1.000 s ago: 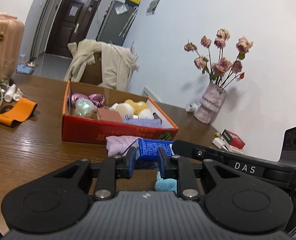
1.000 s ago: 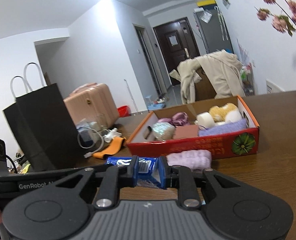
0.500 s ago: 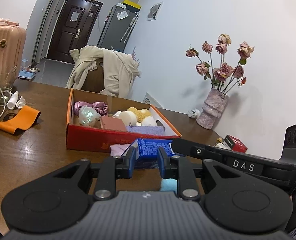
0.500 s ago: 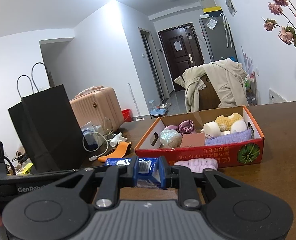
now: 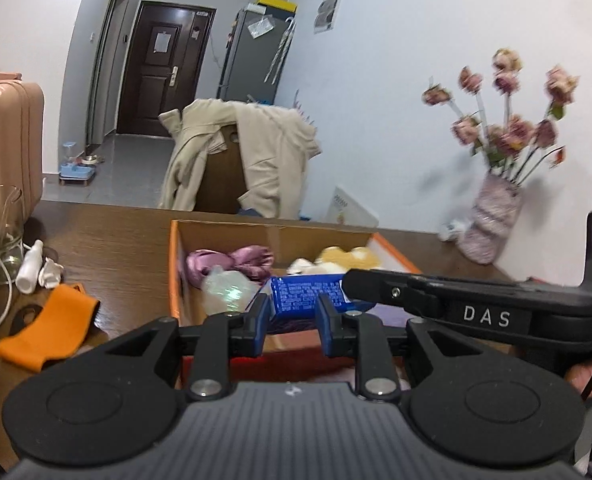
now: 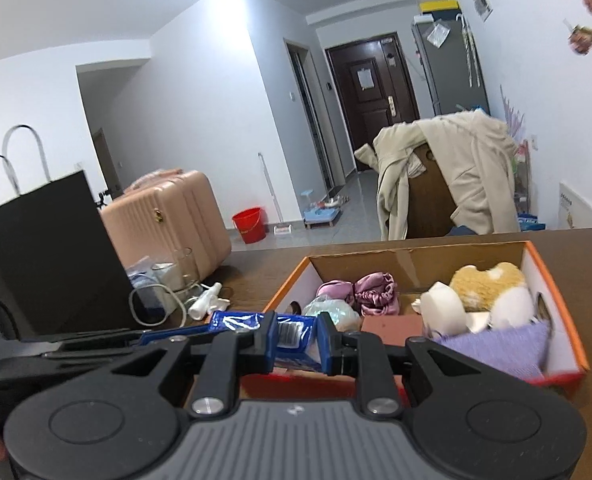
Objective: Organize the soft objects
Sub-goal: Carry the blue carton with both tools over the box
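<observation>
A blue plastic packet (image 5: 307,294) hangs between both grippers above the front edge of the orange cardboard box (image 5: 174,264). My left gripper (image 5: 292,308) is shut on one end of it. My right gripper (image 6: 296,340) is shut on the other end of the packet (image 6: 236,322). Inside the box (image 6: 559,308) lie a purple satin scrunchie (image 6: 371,292), a yellow plush (image 6: 487,284), a white roll (image 6: 443,312), a lavender cloth (image 6: 503,344) and a clear wrapped bundle (image 6: 331,312).
An orange band (image 5: 48,328), a white spray bottle (image 5: 30,266) and a glass (image 5: 4,248) lie left of the box. A vase of dried roses (image 5: 491,224) stands at the right. A black paper bag (image 6: 44,256) stands at the left, and a coat-draped chair (image 5: 240,164) is behind the table.
Both grippers carried the blue packet forward, from in front of the box to over its front edge. The pink towel before the box has dropped out of view.
</observation>
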Available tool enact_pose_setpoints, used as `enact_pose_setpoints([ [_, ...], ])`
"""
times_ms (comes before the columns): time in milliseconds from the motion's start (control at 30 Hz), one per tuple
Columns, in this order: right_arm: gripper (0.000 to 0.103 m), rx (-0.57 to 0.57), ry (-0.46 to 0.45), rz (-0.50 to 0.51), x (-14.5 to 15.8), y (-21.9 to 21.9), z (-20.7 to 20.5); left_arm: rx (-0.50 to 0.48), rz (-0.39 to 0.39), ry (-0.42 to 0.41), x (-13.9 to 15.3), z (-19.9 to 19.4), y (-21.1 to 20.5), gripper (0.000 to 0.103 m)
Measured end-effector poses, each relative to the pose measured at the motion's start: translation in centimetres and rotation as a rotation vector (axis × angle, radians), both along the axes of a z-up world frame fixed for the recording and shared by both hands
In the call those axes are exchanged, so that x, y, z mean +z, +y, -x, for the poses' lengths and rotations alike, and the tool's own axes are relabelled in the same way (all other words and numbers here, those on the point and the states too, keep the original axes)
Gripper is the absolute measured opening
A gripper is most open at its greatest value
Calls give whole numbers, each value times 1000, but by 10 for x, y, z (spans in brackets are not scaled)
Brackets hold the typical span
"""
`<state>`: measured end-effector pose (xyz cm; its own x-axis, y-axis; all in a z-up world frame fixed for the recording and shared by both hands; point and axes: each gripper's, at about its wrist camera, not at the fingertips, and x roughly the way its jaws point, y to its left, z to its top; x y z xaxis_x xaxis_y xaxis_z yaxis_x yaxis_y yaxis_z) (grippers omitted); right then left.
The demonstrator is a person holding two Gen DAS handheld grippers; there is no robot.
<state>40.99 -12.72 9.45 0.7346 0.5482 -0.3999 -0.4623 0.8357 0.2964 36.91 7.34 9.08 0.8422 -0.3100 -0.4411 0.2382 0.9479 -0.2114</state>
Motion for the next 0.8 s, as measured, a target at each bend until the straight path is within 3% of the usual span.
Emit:
enact_pose_setpoints([
  [167,20,10,14,-1,-19,19,-44,37,-9,30,-14,-38,14,25],
  [267,24,19,22,2,-37,28,-58,53,9,53,-31,-52,20,37],
  [367,24,34,91,44,-59,33,-67,44,-38,92,-46,-58,18,38],
  [433,30,31,126,32,-68,30,-68,40,-27,100,-47,-57,19,38],
  [800,35,-12,68,18,-34,8,-35,74,15,51,-22,-20,29,48],
])
